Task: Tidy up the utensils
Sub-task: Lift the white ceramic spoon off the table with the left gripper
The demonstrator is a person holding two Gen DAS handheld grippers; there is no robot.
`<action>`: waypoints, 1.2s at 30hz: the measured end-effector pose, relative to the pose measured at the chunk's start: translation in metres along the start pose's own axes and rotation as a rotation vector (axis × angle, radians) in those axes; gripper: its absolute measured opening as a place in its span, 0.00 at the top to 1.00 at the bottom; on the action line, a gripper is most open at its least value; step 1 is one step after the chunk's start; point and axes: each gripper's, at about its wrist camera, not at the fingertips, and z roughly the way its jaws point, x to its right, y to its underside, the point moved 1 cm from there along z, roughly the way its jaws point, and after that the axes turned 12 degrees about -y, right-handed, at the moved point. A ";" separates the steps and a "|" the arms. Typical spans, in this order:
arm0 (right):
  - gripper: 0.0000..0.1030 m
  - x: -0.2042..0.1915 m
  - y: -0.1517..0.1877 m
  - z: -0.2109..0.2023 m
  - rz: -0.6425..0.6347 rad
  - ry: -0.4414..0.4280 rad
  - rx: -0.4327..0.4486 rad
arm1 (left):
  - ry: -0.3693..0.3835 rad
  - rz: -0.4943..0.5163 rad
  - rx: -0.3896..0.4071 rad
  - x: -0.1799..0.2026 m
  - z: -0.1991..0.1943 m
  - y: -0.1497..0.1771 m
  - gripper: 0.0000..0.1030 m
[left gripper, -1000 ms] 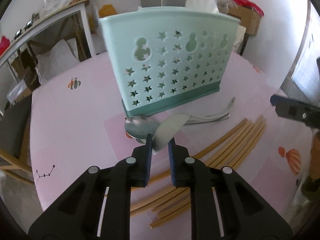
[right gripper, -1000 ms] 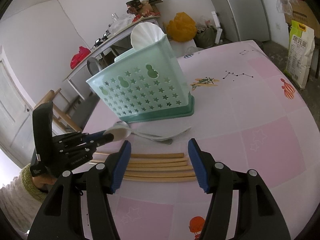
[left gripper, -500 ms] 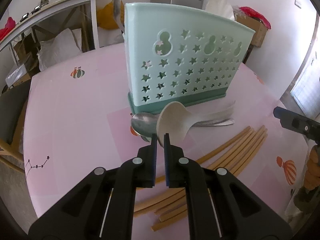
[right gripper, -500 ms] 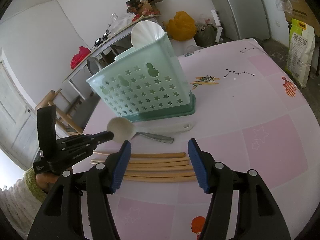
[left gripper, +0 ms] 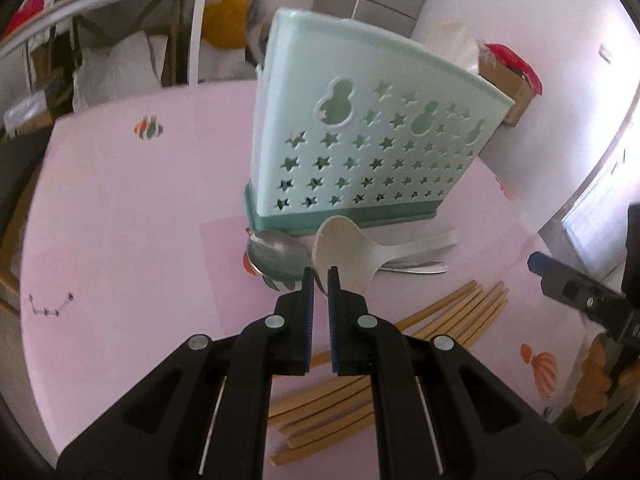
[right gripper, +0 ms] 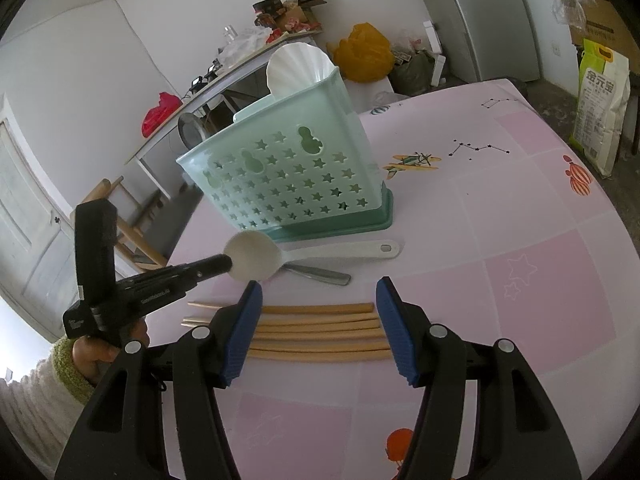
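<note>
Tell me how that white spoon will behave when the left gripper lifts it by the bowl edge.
The white spoon looks like thin plastic, so it is probably light and stiff. The left gripper pinches only the bowl's rim, and the long handle sticks out sideways, so it may swing or droop. The smooth curved bowl could slip between the pads.

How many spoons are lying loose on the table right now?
2. The white spoon lies in front of the green holder, its bowl pinched by the left gripper. The metal spoon lies partly under it. More may be hidden behind the holder.
</note>
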 end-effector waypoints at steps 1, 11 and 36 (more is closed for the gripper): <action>0.44 0.000 0.000 0.000 0.000 -0.001 0.000 | 0.017 -0.023 -0.019 -0.002 0.002 0.000 0.95; 0.44 -0.001 0.001 -0.001 0.005 -0.001 -0.002 | 0.133 -0.229 -0.168 -0.019 0.027 -0.001 0.94; 0.44 -0.034 -0.029 -0.021 -0.196 -0.002 0.082 | 0.139 -0.488 -0.008 -0.071 -0.073 0.030 0.99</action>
